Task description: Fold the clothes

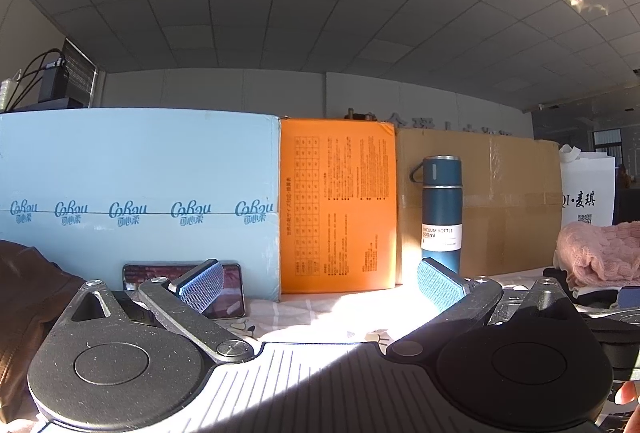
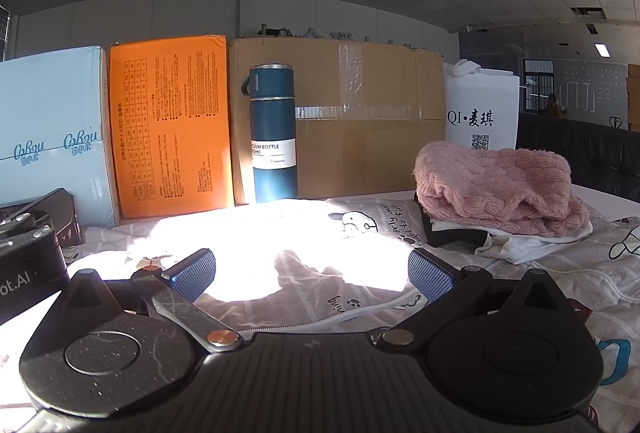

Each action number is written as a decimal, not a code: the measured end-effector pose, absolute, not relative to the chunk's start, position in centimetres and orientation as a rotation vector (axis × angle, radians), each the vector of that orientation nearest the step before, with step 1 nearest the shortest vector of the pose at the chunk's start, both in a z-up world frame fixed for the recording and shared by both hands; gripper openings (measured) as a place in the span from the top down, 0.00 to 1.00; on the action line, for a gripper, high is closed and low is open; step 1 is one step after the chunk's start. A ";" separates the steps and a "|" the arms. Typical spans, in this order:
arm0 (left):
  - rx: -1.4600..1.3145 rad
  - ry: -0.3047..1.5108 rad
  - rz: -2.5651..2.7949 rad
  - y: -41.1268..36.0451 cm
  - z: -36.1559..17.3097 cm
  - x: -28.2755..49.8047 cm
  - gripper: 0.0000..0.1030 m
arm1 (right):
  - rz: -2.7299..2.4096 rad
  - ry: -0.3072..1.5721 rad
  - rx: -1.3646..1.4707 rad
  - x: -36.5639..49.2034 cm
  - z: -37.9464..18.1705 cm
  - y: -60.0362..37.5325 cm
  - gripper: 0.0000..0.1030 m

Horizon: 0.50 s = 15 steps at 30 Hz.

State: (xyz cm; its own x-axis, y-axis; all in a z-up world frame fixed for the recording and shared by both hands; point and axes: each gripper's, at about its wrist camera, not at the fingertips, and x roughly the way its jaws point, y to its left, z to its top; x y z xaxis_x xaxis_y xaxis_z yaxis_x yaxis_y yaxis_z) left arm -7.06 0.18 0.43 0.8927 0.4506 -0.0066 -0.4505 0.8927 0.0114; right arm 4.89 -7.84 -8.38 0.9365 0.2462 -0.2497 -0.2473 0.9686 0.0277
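Note:
A stack of folded clothes topped by a pink knit sweater (image 2: pixel 496 189) sits on the patterned bedsheet (image 2: pixel 280 241) at the right; it also shows at the right edge of the left wrist view (image 1: pixel 600 253). A brown leather garment (image 1: pixel 28 293) lies at the far left of the left wrist view. My left gripper (image 1: pixel 320 289) is open and empty, low over the sheet. My right gripper (image 2: pixel 312 277) is open and empty, low over the sheet, left of the stack.
A pale blue box (image 1: pixel 136 193), an orange box (image 1: pixel 336 205) and a cardboard box (image 1: pixel 480 201) stand in a row at the back. A blue vacuum bottle (image 2: pixel 274 137) stands before them. A phone (image 1: pixel 232 289) leans on the blue box. A white bag (image 2: pixel 484 113) stands behind the stack.

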 end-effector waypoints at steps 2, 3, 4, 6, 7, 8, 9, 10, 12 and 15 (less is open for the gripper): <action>0.010 0.011 0.467 0.2 0.4 -7.0 0.00 | 0.257 0.260 -0.003 4.9 -8.4 -7.8 0.00; 0.010 0.011 0.466 0.2 0.4 -7.0 0.00 | 0.259 0.262 -0.003 4.9 -8.4 -7.8 0.00; 0.010 0.011 0.466 0.2 0.4 -7.0 0.00 | 0.260 0.264 -0.003 4.9 -8.4 -7.8 0.00; 0.009 0.012 0.465 0.2 0.4 -7.1 0.00 | 0.261 0.264 -0.003 4.9 -8.4 -7.8 0.00; 0.009 0.012 0.465 0.2 0.4 -7.1 0.00 | 0.261 0.264 -0.002 4.9 -8.4 -7.8 0.00; 0.009 0.012 0.464 0.2 0.4 -7.1 0.00 | 0.262 0.265 -0.002 5.0 -8.4 -7.8 0.00; 0.008 0.013 0.464 0.2 0.4 -7.1 0.00 | 0.263 0.264 -0.002 4.9 -8.5 -7.9 0.00; 0.008 0.012 0.463 0.2 0.4 -7.1 0.00 | 0.263 0.264 -0.002 4.9 -8.4 -7.9 0.00; 0.006 0.012 0.461 0.2 0.3 -7.1 0.00 | 0.264 0.264 -0.001 4.9 -8.4 -7.9 0.00; 0.006 0.009 0.459 0.1 0.4 -7.2 0.00 | 0.266 0.264 0.003 4.9 -8.4 -8.0 0.00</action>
